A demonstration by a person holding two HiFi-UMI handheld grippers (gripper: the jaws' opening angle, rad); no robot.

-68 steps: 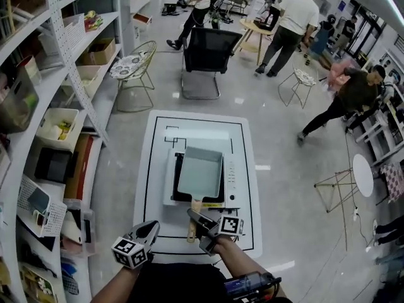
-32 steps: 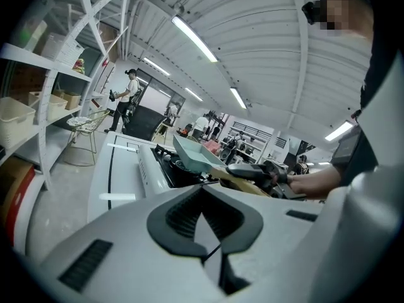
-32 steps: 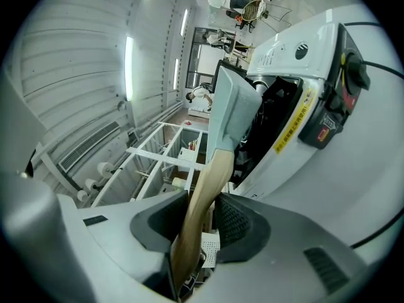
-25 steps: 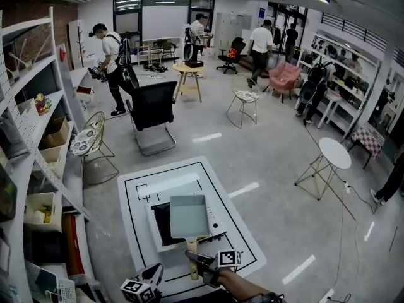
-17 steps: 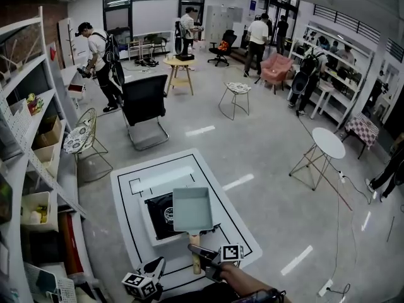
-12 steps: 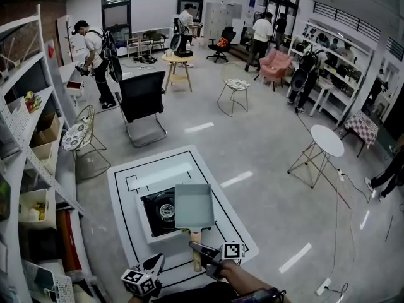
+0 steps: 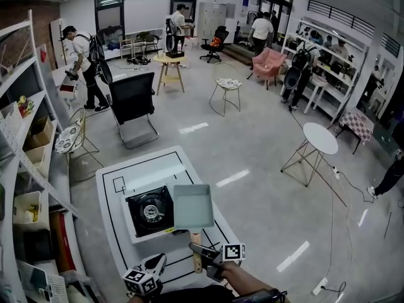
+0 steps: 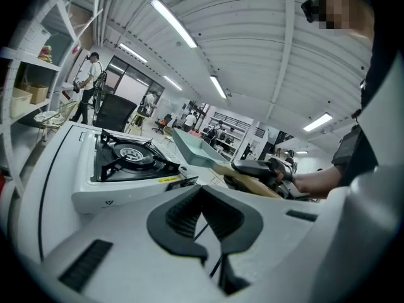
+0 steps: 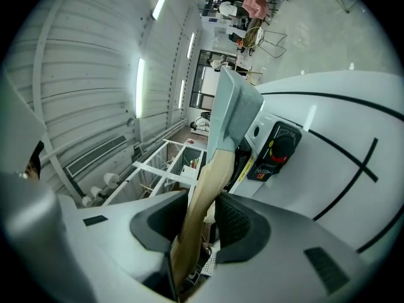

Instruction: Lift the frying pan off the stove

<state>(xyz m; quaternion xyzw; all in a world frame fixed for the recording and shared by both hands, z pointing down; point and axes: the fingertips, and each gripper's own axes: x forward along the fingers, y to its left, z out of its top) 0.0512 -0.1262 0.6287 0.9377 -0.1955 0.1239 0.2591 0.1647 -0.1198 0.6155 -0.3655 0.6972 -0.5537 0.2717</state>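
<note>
The light teal rectangular frying pan (image 7: 192,206) hangs just right of the white portable stove (image 7: 136,229), tilted, and the black burner (image 7: 150,211) is uncovered. My right gripper (image 7: 203,259) is shut on the pan's wooden handle (image 7: 196,243). In the right gripper view the handle (image 9: 203,191) runs up between the pads to the pan (image 9: 230,112). My left gripper (image 7: 158,262) rests near the table's front edge, left of the handle; its jaws (image 8: 202,191) are shut on nothing. From it I see the stove (image 8: 126,160) and the raised pan (image 8: 196,151).
The stove stands on a white table (image 7: 113,197) marked with black lines. Shelving (image 7: 28,169) runs along the left. Beyond the table are a black chair (image 7: 132,103), a wire chair (image 7: 68,137), a round white side table (image 7: 320,137) and several people.
The pan has come off the burner and shifted right, held by my right gripper; the burner now shows. The head view has swung. My left gripper stays low at the table's front.
</note>
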